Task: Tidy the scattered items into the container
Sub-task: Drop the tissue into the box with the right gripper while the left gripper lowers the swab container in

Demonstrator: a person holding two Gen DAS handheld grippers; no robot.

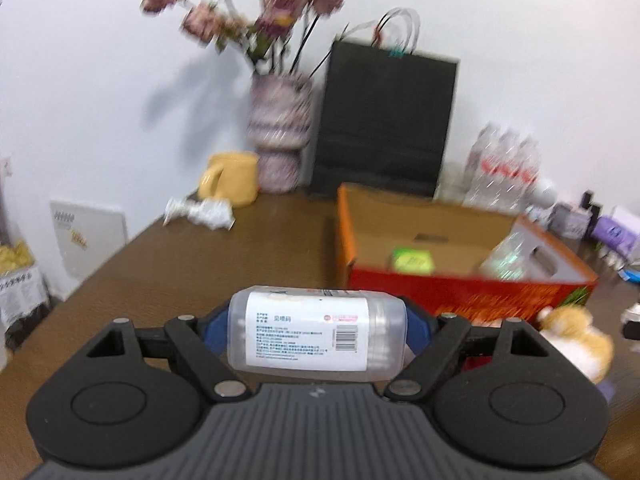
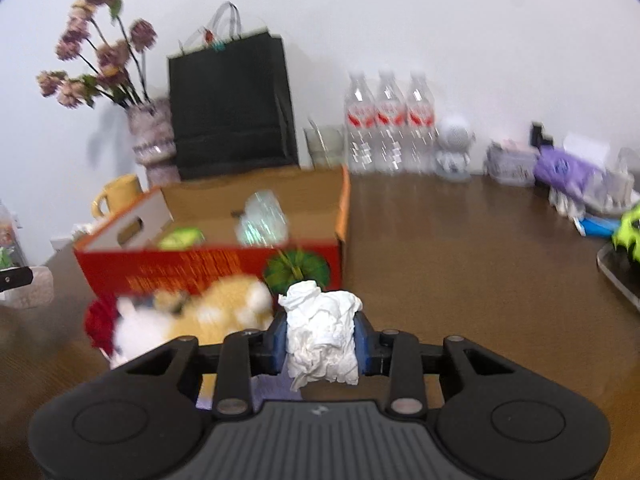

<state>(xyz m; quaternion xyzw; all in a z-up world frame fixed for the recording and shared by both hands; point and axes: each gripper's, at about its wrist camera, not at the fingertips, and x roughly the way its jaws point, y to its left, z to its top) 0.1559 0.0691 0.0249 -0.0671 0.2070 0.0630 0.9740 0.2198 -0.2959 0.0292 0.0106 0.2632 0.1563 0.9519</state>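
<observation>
Clear labelled jar sideways, crumpled tissue, open carton

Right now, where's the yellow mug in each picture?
Left wrist view: the yellow mug stands left of centre, beside the flower vase.
Right wrist view: the mug is at the left, partly behind the red box.
Shared landmark: the black paper bag.

wall: plain white | table: brown wood | wall panel: white, low left
</observation>
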